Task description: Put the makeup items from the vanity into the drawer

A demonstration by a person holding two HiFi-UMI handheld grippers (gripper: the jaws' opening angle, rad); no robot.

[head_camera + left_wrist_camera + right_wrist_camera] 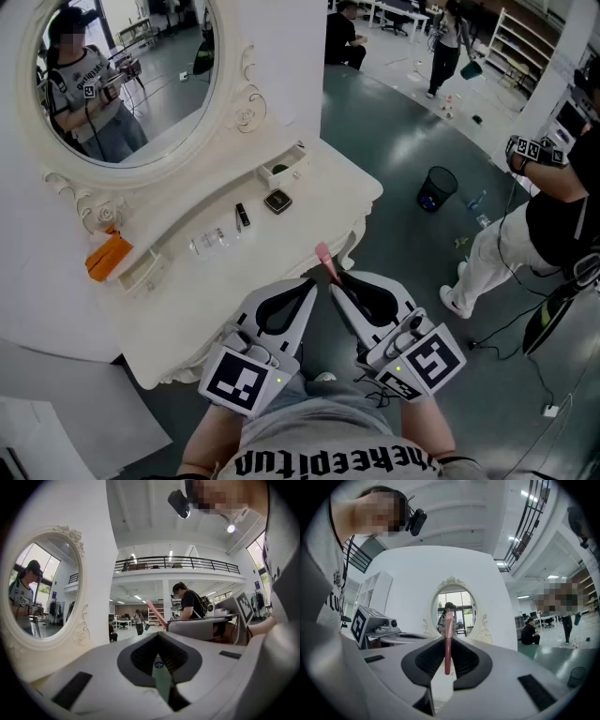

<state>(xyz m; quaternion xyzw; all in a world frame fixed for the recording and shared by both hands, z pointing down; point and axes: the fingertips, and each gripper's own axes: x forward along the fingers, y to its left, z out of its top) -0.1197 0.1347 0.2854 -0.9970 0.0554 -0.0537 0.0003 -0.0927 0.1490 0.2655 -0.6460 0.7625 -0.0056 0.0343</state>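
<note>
Pink makeup stick [448, 641] sits clamped in the right gripper [332, 280] jaws; left gripper [310, 284] jaws closed.

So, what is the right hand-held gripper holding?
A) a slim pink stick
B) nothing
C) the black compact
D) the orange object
A: a slim pink stick stands clamped between the jaws of the right hand-held gripper, poking out past their tips.

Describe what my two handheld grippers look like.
The left gripper and right gripper match: pale grey wedge-shaped shells with black ribbed pads inside. Each carries a cube of black-and-white square markers at its rear. The person wears a grey shirt with black lettering.
</note>
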